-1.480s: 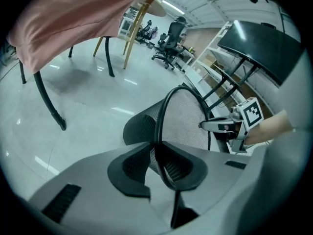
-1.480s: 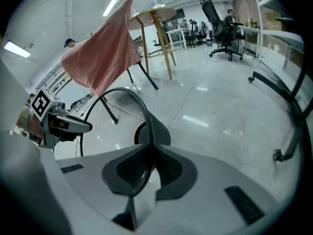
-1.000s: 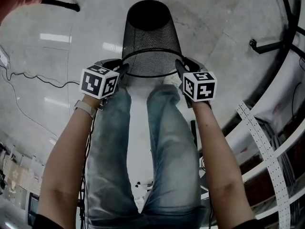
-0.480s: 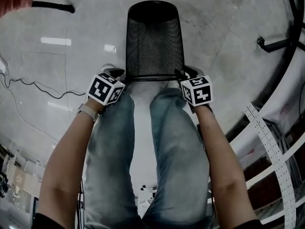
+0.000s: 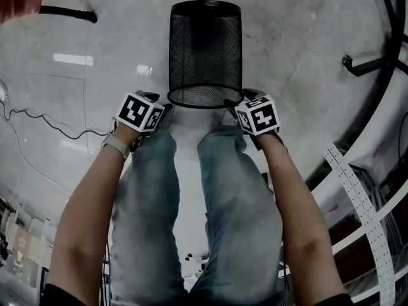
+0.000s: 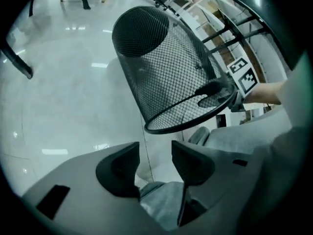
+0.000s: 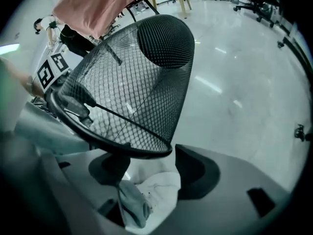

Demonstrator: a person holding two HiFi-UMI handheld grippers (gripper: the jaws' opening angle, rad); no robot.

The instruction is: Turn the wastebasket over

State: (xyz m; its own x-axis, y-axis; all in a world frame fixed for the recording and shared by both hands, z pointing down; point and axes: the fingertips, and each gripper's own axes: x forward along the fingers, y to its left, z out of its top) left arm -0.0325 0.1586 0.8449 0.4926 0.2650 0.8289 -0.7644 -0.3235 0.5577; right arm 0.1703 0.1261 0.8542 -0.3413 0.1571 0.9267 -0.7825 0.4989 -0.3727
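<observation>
Wastebasket (image 5: pixel 205 53) tilts, rim (image 7: pixel 142 152) nearest. Left tongs (image 6: pixel 154 160) and right tongs (image 7: pixel 151 173) have just been opening, empty; steady rim evenly while tipping.

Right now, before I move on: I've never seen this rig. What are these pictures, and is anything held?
No robot here: a person holds a two-jaw gripper in each hand; the marker cubes are part of them. The head view looks down from the person's head, past jeans to the floor. The other two views ride on the grippers and look along their jaws. The one thing there is a black mesh basket, mouth down, base up; whether it sits flat I cannot tell. The left gripper has just been opening its jaws, with nothing between them. The right gripper has been opening too; the rim crosses before its jaws, unclamped. Nothing is held.
</observation>
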